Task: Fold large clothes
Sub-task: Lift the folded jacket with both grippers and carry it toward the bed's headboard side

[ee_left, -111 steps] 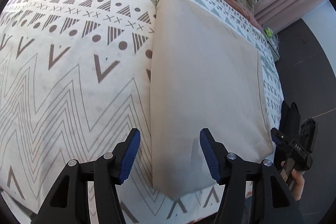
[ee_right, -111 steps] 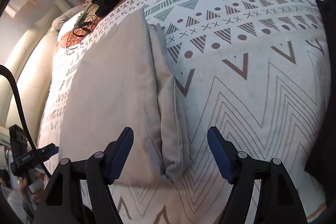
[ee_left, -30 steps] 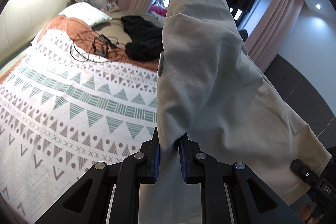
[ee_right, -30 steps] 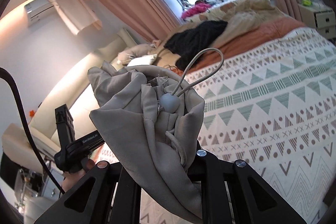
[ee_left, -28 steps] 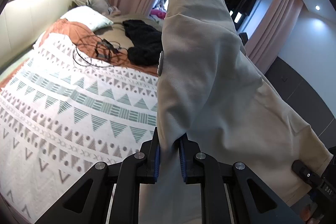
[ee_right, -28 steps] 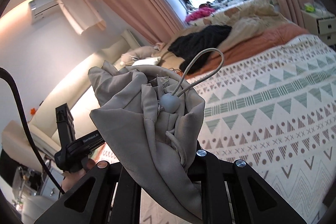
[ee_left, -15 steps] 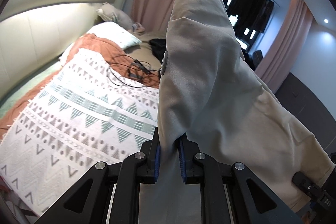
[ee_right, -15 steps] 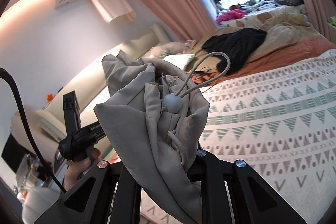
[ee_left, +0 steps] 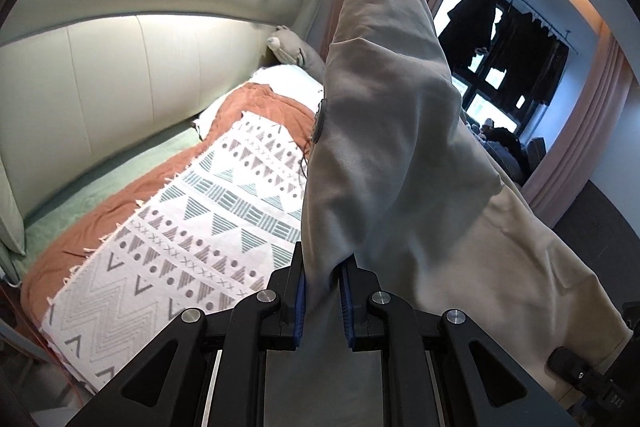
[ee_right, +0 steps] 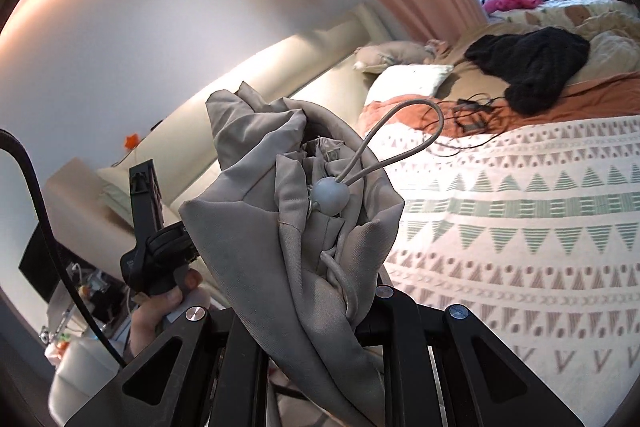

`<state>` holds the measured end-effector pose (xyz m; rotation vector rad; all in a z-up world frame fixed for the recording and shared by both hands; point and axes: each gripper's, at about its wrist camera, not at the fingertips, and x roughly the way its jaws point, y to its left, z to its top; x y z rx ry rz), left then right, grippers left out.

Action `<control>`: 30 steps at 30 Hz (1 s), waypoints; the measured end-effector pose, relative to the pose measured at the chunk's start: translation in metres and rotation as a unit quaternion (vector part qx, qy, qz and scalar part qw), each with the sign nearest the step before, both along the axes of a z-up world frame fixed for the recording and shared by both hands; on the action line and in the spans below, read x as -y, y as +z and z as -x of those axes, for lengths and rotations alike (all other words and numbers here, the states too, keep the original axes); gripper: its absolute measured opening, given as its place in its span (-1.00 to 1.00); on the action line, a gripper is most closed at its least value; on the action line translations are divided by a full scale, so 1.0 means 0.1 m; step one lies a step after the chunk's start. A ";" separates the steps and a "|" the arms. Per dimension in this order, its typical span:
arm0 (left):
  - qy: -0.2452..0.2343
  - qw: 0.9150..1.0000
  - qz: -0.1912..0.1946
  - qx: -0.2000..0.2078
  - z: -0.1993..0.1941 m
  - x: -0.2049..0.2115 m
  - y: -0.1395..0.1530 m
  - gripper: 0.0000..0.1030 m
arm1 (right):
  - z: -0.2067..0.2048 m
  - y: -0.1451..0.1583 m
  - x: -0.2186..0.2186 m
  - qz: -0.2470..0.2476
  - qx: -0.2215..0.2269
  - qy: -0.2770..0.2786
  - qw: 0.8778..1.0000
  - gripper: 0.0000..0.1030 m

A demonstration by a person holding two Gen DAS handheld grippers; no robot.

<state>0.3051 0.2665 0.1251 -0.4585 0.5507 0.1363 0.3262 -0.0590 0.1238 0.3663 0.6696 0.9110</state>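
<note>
Garment — gripped (bunched) by both grippers.

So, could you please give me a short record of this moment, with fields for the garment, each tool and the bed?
garment: beige garment, lifted off the bed, hanging between both tools
left tool: shut on a flat fabric edge
right tool: shut on a bunched part with the drawstring toggle
bed: patterned blanket, black clothing and cables beyond
</note>
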 end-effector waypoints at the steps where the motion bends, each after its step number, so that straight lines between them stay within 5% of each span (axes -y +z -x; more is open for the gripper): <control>1: 0.003 1.000 0.001 0.005 0.04 -0.12 -0.01 -0.72 | 0.02 -0.02 -0.12 0.000 -0.001 0.009 1.000 -0.71; 19: 0.110 0.993 -0.038 -0.023 0.76 -1.53 -0.28 -0.72 | 0.47 -0.41 -2.22 0.002 -0.027 0.115 0.993 -0.71; 30: 0.172 0.980 -0.079 -0.061 1.04 -1.99 -0.38 -0.72 | 0.86 -0.68 -3.16 0.001 -0.071 0.210 0.975 -0.71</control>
